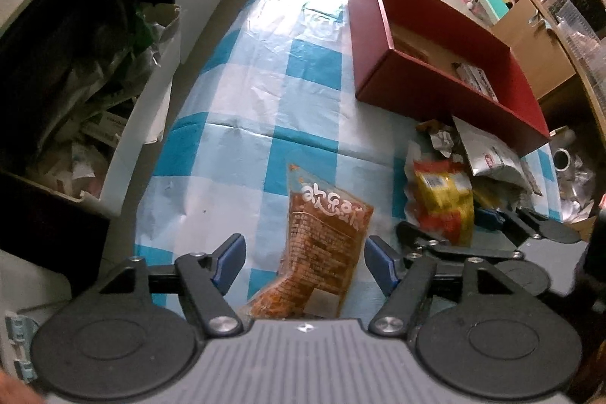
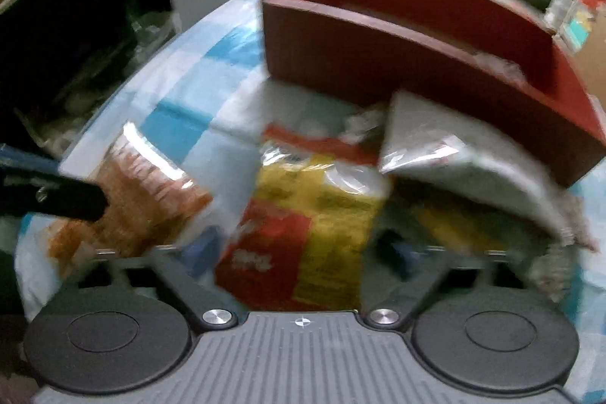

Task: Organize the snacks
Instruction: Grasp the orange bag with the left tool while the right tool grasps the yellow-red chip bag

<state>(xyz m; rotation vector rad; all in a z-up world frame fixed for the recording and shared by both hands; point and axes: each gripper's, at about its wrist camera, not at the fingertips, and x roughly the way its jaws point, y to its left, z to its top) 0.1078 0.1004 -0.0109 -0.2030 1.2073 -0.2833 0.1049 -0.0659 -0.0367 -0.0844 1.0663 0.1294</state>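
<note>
Left wrist view is sharp, right wrist view is motion-blurred. Left tool [image 1: 305, 262] spread, blue pads either side of the brown snack bag [image 1: 322, 248] and clear of it; bag lies flat on the blue-and-white checked counter [image 1: 242, 93]. White script on the bag, not readable.

Only the left view shows the inside of the red box [image 1: 443, 63]: a small printed pack at its far end, print too small to read. It also shows the bin of crumpled paper [image 1: 75, 124] off the counter's left edge and the shelves and cardboard box at right.

Right tool [image 2: 303, 252] sits around the yellow and red snack bag [image 2: 314, 214]; blur hides whether the pads press it, cannot tell. Label on that bag unreadable. Silver pouch [image 2: 454, 154] leans against the red box wall, just right of the yellow bag.

Open counter left of and beyond the brown bag; right side crowded with packets up to the box.
</note>
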